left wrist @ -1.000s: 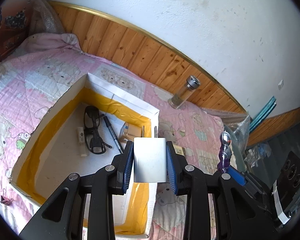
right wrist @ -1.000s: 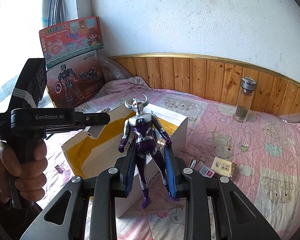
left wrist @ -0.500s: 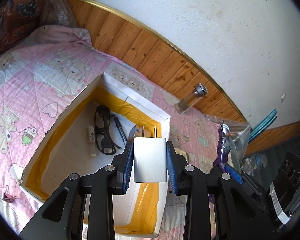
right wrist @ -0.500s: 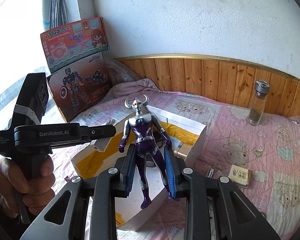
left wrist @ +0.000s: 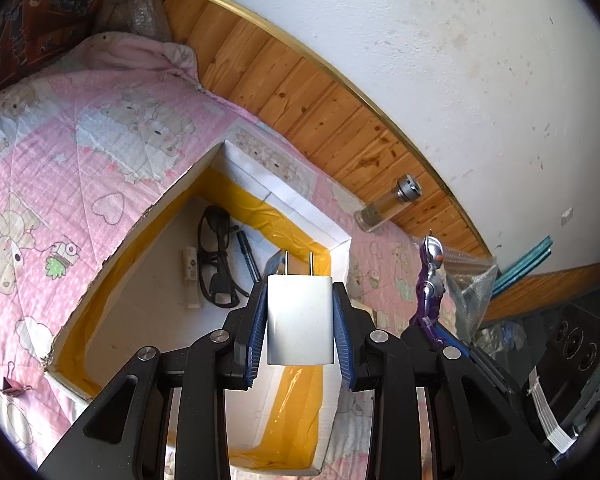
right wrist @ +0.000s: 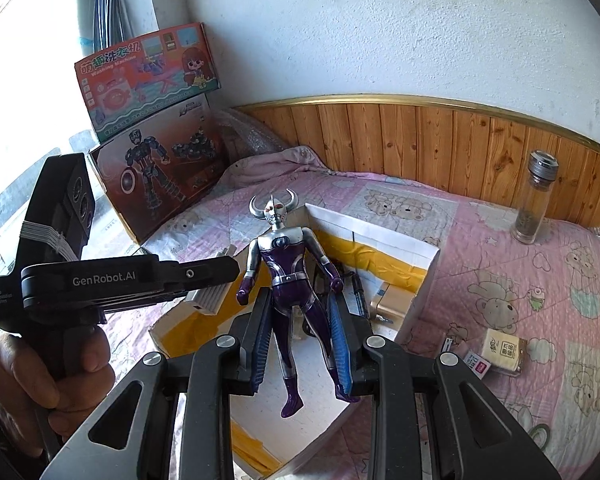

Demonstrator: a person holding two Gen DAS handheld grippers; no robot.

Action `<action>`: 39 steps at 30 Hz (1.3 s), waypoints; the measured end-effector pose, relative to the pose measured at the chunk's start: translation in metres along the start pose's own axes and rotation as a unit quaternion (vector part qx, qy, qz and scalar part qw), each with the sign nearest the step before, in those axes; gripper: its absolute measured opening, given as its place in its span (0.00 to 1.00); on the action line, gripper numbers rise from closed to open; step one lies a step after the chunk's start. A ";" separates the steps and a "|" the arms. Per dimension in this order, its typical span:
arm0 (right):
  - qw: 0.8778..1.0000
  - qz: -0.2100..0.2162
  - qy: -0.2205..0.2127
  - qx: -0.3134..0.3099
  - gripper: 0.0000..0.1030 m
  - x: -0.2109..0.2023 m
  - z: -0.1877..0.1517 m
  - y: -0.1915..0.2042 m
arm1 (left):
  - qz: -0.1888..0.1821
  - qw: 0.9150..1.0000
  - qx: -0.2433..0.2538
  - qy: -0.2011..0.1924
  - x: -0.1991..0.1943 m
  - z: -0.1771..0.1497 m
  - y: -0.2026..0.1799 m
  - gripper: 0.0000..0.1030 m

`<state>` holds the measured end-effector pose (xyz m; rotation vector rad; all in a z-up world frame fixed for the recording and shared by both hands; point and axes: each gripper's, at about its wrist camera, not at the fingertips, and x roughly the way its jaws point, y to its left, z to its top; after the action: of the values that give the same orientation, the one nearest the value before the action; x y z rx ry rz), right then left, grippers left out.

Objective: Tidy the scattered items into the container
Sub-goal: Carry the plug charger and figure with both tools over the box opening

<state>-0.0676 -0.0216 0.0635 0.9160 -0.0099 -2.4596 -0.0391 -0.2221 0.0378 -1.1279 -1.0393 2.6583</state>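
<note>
Step in hand: carry-and-drop phase, both loads held over the container. L gripper [left wrist: 300, 320] is clamped on a white USB charger [left wrist: 300, 318], prongs pointing away from the cam, pads pressed on both flanks. R gripper [right wrist: 300, 344] is clamped on a purple/silver toy figure [right wrist: 286, 276], held by the legs, horned head up and away. Both items are seen above the open cardboard box [left wrist: 260, 196] (white walls, yellow tape inside) that sits on the pink quilt [left wrist: 60, 184]. Already lying on the box floor: black glasses [left wrist: 216, 260], a pen [left wrist: 248, 254], a small white stick-shaped item [left wrist: 191, 276], plus a gold-ish box near the far corner.

Judged next: each load to be lowered a bit toward free floor space, then jaws let go. Charger prob. best dropped clear of the glasses; figure is long, so laying it flat is called for, not a nose-down drop.

Left outside on the quilt: small packets [right wrist: 500, 350] beside the box wall, a binder clip [left wrist: 14, 384], a glass bottle [right wrist: 534, 200] upright by the wood panel. Task judged partway done.
</note>
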 end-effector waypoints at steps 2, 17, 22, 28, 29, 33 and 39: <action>1.000 -0.001 0.003 -0.002 0.28 0.004 0.001 0.002 | -0.002 1.000 -0.003 0.000 0.000 0.000 0.001 0.31; 0.999 -0.015 0.040 -0.019 0.28 0.035 0.007 0.009 | 0.006 0.999 -0.029 0.015 0.006 0.001 0.019 0.31; 0.998 -0.017 0.059 -0.024 0.28 0.046 0.009 0.009 | 0.006 0.999 -0.037 0.015 0.005 0.003 0.023 0.31; 0.996 -0.024 0.077 -0.040 0.28 0.056 0.009 0.012 | 0.006 0.999 -0.045 0.017 0.005 0.003 0.029 0.31; 0.996 -0.024 0.079 -0.040 0.28 0.057 0.010 0.012 | 0.006 0.999 -0.048 0.018 0.005 0.003 0.031 0.31; 0.994 -0.021 0.097 -0.038 0.28 0.066 0.009 0.012 | 0.006 0.998 -0.053 0.021 0.006 0.003 0.034 0.31; 0.991 -0.016 0.125 -0.034 0.28 0.076 0.006 0.008 | 0.005 0.998 -0.058 0.032 0.013 0.001 0.036 0.31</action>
<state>-0.1160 -0.0653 0.0233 1.1952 0.1759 -2.3401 -0.0426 -0.2460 0.0082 -1.2343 -1.1918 2.5795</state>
